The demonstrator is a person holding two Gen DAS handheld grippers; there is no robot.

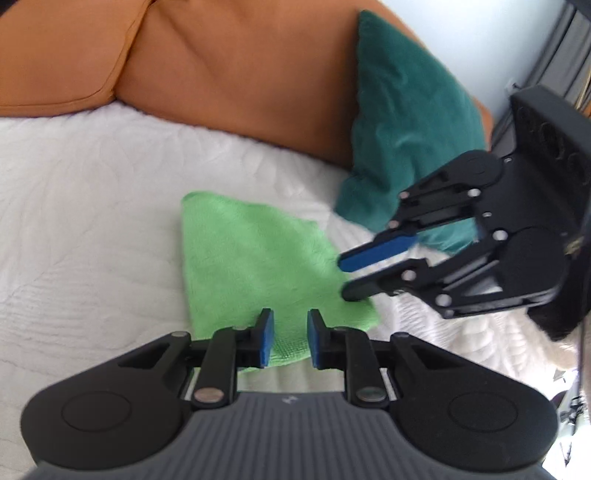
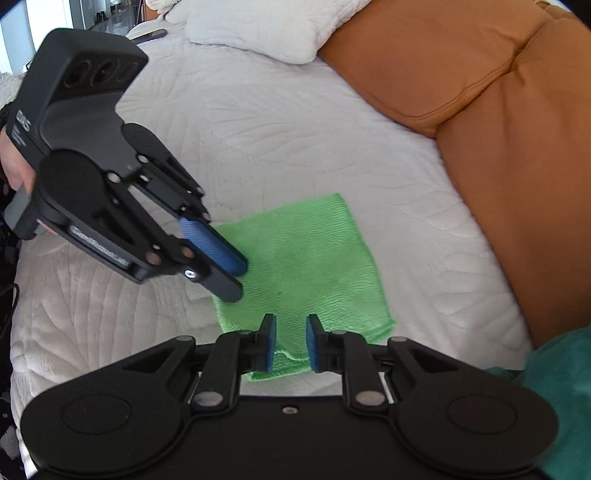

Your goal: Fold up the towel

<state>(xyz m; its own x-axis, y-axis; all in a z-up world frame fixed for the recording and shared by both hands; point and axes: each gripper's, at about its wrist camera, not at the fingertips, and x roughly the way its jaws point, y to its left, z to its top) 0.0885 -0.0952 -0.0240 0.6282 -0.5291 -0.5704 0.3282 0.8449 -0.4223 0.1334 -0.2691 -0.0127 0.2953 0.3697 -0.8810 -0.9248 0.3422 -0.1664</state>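
A folded green towel (image 1: pixel 255 266) lies flat on a white quilted cover (image 1: pixel 81 221); it also shows in the right wrist view (image 2: pixel 314 269). My left gripper (image 1: pixel 290 338) is open and empty, just above the towel's near edge. It shows in the right wrist view (image 2: pixel 238 278) from the left, over the towel's left edge. My right gripper (image 2: pixel 290 341) is open and empty over the towel's near corner. It shows in the left wrist view (image 1: pixel 345 277) from the right, tips at the towel's right edge.
An orange sofa back (image 1: pixel 229 74) runs behind the cover, also in the right wrist view (image 2: pixel 498 129). A teal cushion (image 1: pixel 406 122) leans at the right. A white pillow (image 2: pixel 258 26) and a dark phone (image 2: pixel 151 35) lie far off.
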